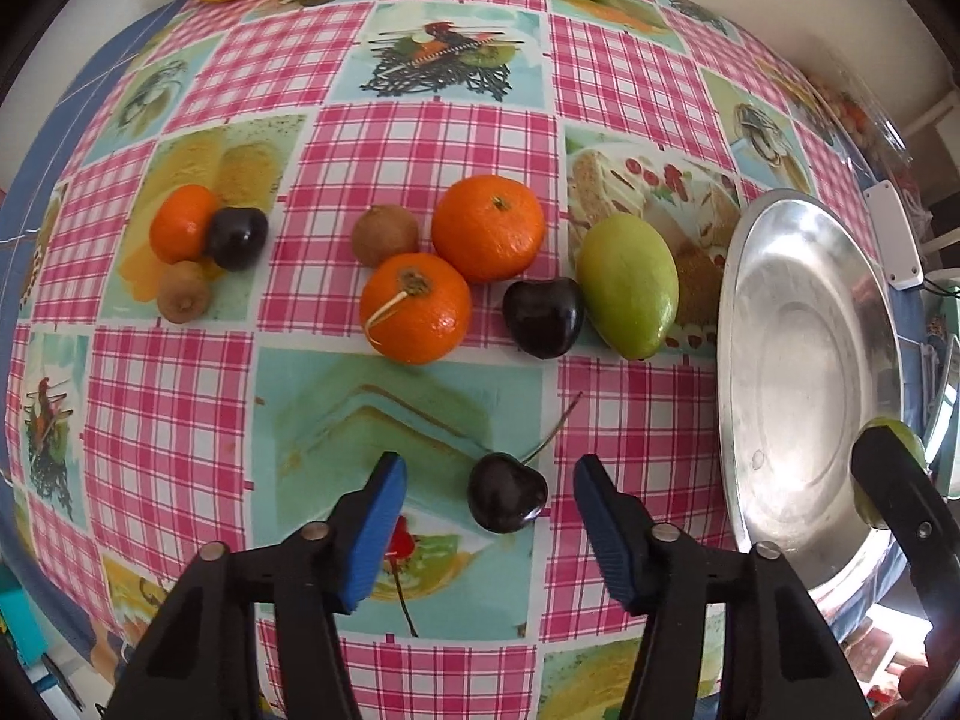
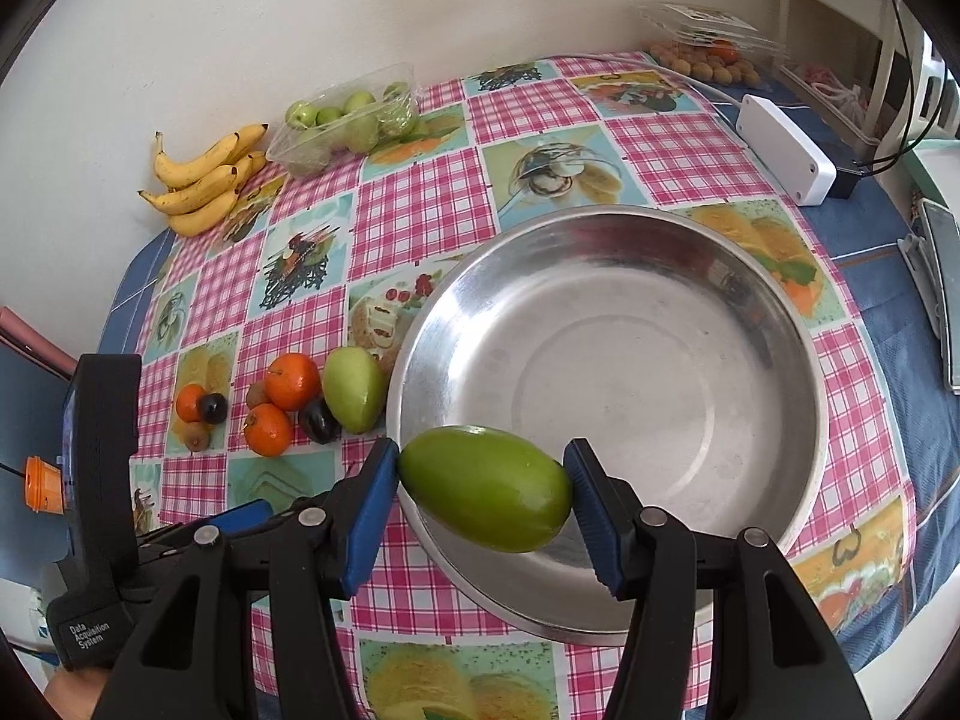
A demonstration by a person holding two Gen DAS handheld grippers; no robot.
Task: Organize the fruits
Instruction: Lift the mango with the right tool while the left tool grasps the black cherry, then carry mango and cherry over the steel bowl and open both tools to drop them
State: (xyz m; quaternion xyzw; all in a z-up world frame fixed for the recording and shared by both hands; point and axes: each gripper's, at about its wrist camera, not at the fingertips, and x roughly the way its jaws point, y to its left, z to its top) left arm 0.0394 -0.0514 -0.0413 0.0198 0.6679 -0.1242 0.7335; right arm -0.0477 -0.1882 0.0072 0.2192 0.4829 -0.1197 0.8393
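Green mango (image 2: 485,487) pinched in right claw (image 2: 480,495) over steel bowl (image 2: 804,516); left claw (image 1: 487,519) spread around half-shadowed cherry (image 1: 506,492).

a white box (image 2: 785,148) and clear plastic packaging (image 2: 708,24) rest on the checked tablecloth (image 2: 420,210).

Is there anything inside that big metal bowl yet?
Nothing lies in the metal bowl; its bare base shows. The right gripper holds a green mango above the near rim, and that fruit hides a patch of the bowl's near wall.
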